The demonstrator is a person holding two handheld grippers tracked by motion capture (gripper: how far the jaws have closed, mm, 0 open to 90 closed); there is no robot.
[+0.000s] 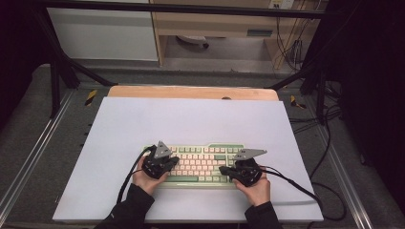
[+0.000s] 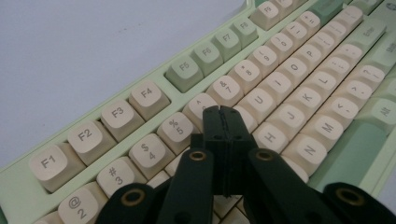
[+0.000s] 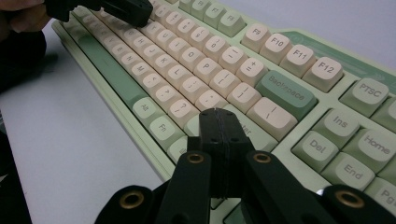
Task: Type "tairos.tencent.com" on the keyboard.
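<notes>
White bench (image 1: 143, 124) carries one green keyboard (image 1: 200, 164) at our six o'clock. We hold two grippers over it, left gripper (image 1: 173, 162) and right gripper (image 1: 224, 170), jaws together, gripping nothing.
</notes>
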